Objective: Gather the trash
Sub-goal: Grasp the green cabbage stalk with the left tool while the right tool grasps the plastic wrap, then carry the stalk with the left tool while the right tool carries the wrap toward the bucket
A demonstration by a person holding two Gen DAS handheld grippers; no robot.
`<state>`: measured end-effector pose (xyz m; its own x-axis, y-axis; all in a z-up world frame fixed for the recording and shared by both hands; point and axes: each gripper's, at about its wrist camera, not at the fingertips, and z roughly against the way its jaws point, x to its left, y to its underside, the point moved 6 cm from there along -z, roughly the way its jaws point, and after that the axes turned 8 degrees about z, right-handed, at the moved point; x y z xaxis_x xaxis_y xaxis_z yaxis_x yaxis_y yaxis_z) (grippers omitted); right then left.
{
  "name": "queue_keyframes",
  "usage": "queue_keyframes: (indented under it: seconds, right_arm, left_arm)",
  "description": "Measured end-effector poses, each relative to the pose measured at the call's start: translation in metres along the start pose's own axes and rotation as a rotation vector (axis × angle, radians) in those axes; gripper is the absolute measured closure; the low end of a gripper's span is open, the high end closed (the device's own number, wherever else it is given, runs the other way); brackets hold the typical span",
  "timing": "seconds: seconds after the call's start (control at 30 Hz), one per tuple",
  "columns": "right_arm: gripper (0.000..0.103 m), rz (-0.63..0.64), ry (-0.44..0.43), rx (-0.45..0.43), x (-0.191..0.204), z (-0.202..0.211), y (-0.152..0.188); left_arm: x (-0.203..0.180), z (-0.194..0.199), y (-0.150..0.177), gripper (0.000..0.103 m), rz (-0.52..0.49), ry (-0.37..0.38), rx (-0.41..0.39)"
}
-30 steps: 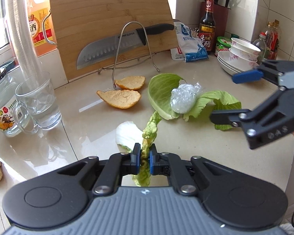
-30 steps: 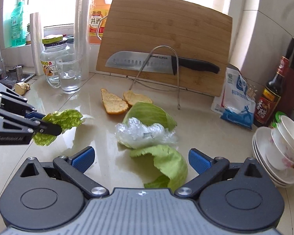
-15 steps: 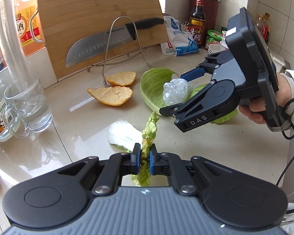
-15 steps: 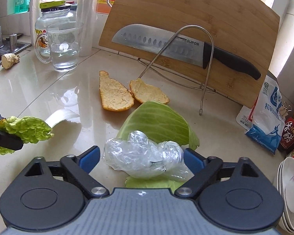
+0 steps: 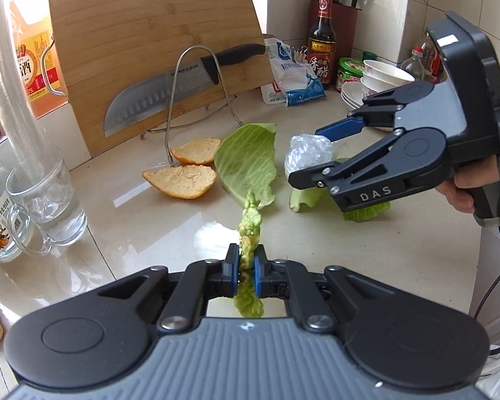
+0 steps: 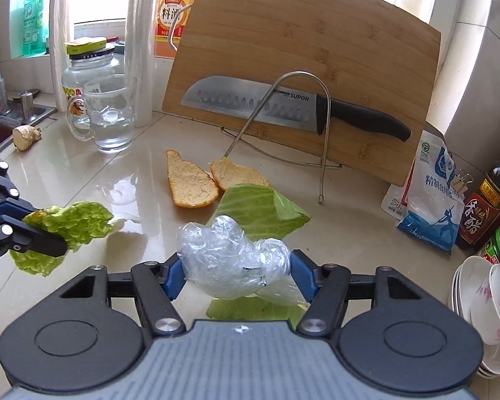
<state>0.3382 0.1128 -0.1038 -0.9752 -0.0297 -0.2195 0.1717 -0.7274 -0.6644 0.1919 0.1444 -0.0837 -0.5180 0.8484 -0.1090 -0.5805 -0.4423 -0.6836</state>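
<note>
My left gripper (image 5: 246, 266) is shut on a crinkled green lettuce scrap (image 5: 250, 220) and holds it above the counter; it also shows in the right wrist view (image 6: 71, 223). My right gripper (image 6: 236, 273) has its blue pads on either side of a crumpled clear plastic wrap (image 6: 233, 263), closing on it; full grip is unclear. The wrap (image 5: 308, 156) lies on cabbage leaves (image 5: 246, 163). Two orange peel pieces (image 5: 180, 180) lie beside the leaves.
A cutting board (image 5: 156, 50) with a knife (image 5: 170, 90) on a wire rack stands behind. A glass of water (image 5: 46, 193) and jar are at left. A salt bag (image 6: 430, 200), vinegar bottle (image 6: 486, 206) and stacked bowls (image 6: 483, 293) are at right. Ginger (image 6: 25, 136) lies near the sink.
My right gripper has moved in over the cabbage leaves and narrowed its jaws around the plastic wrap. My left gripper still holds the lettuce scrap, a little higher.
</note>
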Motion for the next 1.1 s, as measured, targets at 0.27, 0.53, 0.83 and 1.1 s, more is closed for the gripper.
queue_keyframes:
  seconds: [0.27,0.53,0.83,1.1]
  right_arm:
    - [0.034,-0.012,-0.038,-0.016,0.017,0.047,0.01]
    - [0.034,-0.044,-0.04,-0.005,0.027,0.086,0.03]
    - [0.034,-0.153,0.003,0.033,0.035,0.123,0.075]
    - [0.033,-0.295,0.106,0.056,0.035,0.17,0.125]
  left_arm:
    - [-0.018,0.023,-0.008,0.097,-0.061,0.068,0.015]
    - [-0.046,0.041,-0.011,0.097,-0.132,0.15,0.035]
    - [-0.095,0.051,0.0,0.097,-0.227,0.266,0.073]
    - [-0.151,0.058,0.012,0.097,-0.332,0.387,0.097]
